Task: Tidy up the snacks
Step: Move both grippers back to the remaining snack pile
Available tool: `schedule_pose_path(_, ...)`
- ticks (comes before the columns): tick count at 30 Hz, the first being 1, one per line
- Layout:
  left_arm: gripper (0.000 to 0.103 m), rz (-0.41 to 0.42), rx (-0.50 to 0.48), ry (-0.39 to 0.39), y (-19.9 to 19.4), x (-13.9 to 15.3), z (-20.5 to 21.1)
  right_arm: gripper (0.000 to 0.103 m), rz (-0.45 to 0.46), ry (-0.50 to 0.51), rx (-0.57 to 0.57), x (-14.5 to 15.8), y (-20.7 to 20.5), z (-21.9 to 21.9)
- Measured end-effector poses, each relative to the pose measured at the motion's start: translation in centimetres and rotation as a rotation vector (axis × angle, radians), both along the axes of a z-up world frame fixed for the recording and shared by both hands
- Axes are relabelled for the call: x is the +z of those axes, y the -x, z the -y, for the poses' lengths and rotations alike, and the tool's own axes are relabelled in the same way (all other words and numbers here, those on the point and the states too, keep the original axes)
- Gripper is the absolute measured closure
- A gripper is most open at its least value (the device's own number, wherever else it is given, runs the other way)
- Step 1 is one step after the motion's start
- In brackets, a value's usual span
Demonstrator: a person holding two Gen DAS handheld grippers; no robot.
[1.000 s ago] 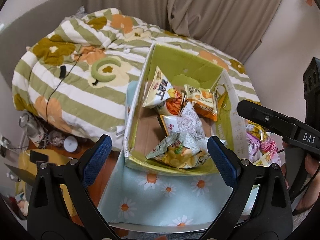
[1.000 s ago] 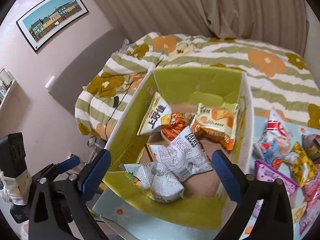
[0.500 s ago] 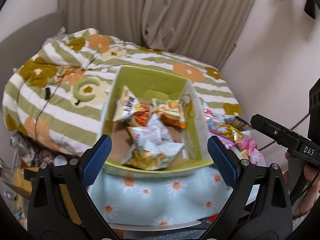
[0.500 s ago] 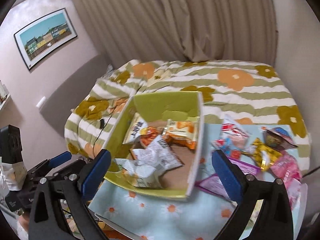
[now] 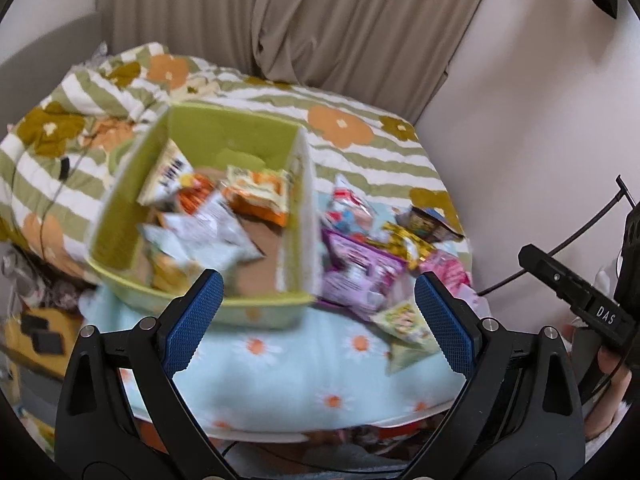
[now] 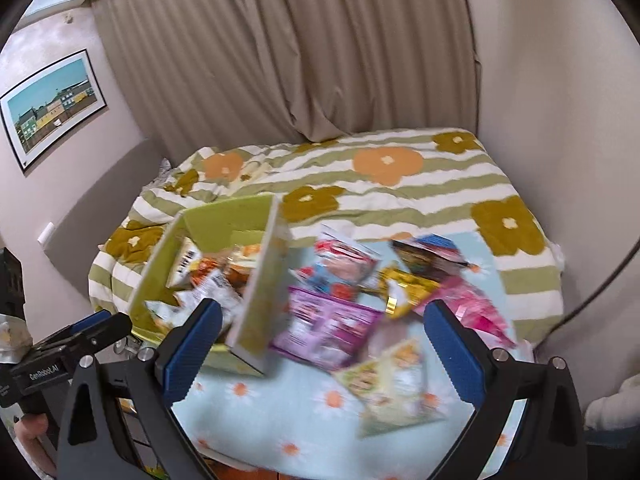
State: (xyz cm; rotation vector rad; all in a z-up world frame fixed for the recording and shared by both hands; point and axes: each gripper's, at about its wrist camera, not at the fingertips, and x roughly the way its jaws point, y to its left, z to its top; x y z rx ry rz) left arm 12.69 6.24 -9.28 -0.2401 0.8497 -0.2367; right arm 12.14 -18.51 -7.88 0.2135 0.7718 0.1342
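A green cardboard box stands on a light blue daisy cloth and holds several snack bags. To its right lie loose snacks: a purple pack, a pale green bag, a pink bag and a gold wrapper. My left gripper is open and empty, back from the box's near right corner. My right gripper is open and empty, above the purple pack. Both views are blurred.
A bed with a green-striped flower quilt lies behind the cloth. Curtains hang at the back, and a wall closes the right side. A framed picture hangs at the left. Clutter sits on the floor at the left.
Both grippers have pulled back from the box and swung to the right. The loose snacks beside the box have come into view. Both stayed open and empty.
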Motion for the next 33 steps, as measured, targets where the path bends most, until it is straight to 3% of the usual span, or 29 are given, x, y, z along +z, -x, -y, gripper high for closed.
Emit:
schedule_pose_path(9,0.007,-0.087,0.012,0.006,1.5,-4.3,10.6,0.002,-0.061,0.014,-0.01,-3.4,1.9,9.0)
schedule_pose_path(18,0.007,-0.231,0.027,0.033,0.2,-12.7,18.6,0.002,-0.165,0.028,0.002,-9.8,1.1,14.7)
schedule_pose_path(25,0.007,-0.307,0.01,0.001,-1.7,-18.1,21.7,0.004,-0.232,-0.032,-0.015,-14.3,0.1,16.5)
schedule_pose_path(31,0.007,-0.325,0.031,-0.033,-2.9,-20.4,22.4,0.008,-0.266,-0.061,-0.03,-16.2,-1.0,16.9)
schedule_pose_path(33,0.012,-0.335,0.024,-0.036,-3.1,-20.9,22.5,0.008,-0.276,-0.062,-0.031,-16.6,-1.3,16.7)
